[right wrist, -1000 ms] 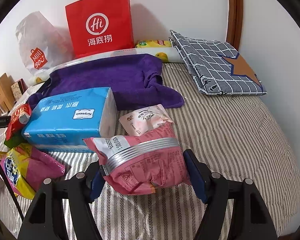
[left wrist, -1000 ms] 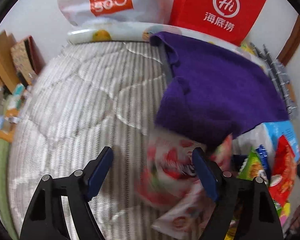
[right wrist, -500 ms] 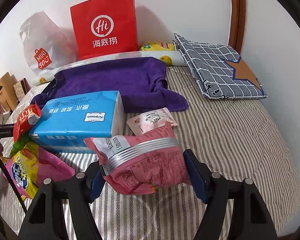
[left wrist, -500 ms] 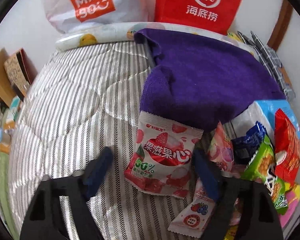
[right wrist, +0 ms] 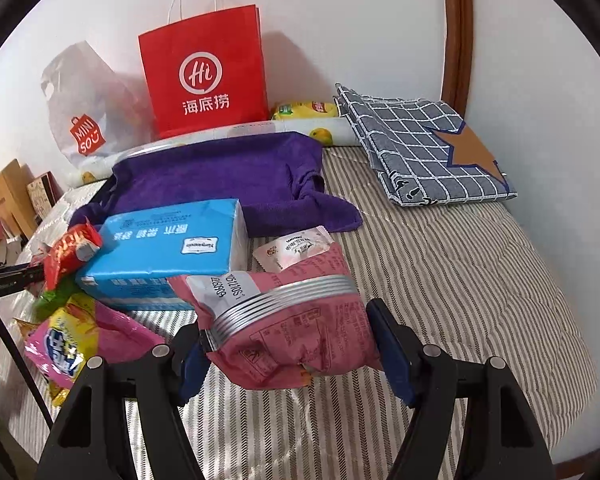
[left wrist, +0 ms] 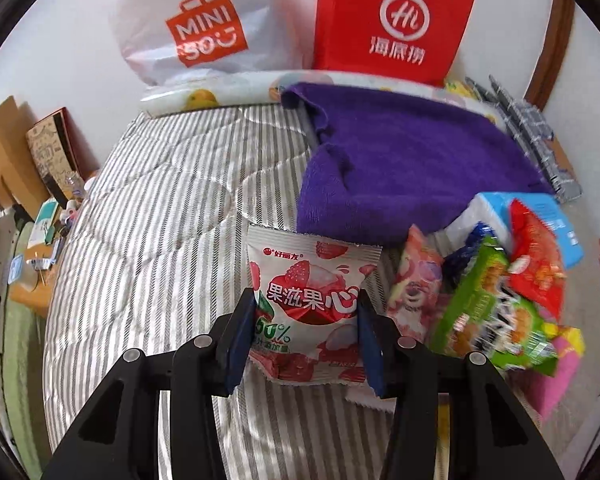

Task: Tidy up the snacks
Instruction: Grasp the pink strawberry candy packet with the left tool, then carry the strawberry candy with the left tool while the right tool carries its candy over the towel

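While the strawberry candy bag (left wrist: pixel 312 304) lies on the striped bed (left wrist: pixel 160 208) beside the snack pile (left wrist: pixel 496 296), the left gripper (left wrist: pixel 306 336) has just been closing its jaws, and they now touch its two sides. It looks light, soft and crinkly, so the puffy middle is the best hold. Further right, the right gripper (right wrist: pixel 290 344) holds a pink snack bag (right wrist: pixel 288 332) half-open jaws, above the bed; probably fragile inside.

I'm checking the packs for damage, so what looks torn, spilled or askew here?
Nothing looks torn or spilled. The snack pile lies jumbled against the blue tissue pack, and the pink bag in the right tongs is crumpled.
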Demonstrator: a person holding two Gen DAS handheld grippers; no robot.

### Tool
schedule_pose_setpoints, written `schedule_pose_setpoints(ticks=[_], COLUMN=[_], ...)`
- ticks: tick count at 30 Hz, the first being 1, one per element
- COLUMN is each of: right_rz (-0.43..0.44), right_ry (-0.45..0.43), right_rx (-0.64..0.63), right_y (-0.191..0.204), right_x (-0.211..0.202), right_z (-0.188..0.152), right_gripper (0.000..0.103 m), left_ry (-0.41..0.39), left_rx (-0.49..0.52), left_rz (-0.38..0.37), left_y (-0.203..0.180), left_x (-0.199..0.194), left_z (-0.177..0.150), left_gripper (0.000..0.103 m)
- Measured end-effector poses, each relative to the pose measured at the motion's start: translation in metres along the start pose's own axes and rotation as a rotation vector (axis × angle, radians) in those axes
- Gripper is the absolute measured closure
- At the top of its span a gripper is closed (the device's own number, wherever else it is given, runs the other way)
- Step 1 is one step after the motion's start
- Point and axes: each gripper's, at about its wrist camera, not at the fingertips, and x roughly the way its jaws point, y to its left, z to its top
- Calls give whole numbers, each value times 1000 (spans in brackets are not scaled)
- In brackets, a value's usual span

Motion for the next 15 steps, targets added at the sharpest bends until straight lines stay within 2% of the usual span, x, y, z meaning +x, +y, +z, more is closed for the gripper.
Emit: schedule_pose_setpoints(ticks=[11,15], right_rz=[1,9], right_ry=[-14,-28], right_rx=[-35,-62], right_y=[15,23], right_x=[-8,-12], right_z=[0,3], right_gripper=[33,33], left_ry=[-32,-47], left_rx=[0,31], left_rz=[-144,-161], left_y=[-31,-50], left_x=[-32,-40], left_z=[-10,-9], left_gripper=[56,56])
